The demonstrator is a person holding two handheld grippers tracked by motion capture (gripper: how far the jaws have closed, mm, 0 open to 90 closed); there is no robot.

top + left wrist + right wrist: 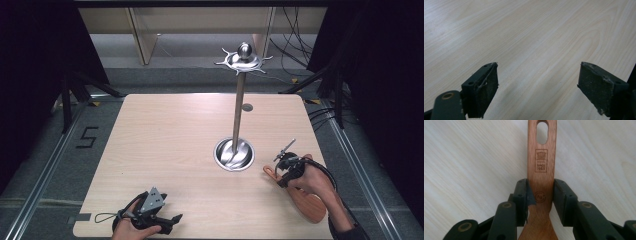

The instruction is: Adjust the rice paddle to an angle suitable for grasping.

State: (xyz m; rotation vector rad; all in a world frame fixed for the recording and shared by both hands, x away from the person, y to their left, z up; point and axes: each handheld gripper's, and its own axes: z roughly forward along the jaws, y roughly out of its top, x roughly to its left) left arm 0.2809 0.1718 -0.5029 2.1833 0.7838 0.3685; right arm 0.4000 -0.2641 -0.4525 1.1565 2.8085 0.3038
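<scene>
Clearly the right gripper [540, 200] clamps the wooden spatula [541, 170] by its narrow handle, so it could pivot or slip; the left gripper [537, 87] is spread wide, holding nothing.

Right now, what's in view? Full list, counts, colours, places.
Table: 1, light wood, centre of the high view.
Metal stand: 1, silver; round base right of table centre, upright pole, hooked top with a ball.
Wooden spatula: 1, reddish brown, flat on the table near its right front corner; slot at the handle end.
Cables: several, black, on the floor beyond the table.
Left gripper: 1, black, front left of the table, open.
Right gripper: 1, black, shut on the spatula handle.
</scene>
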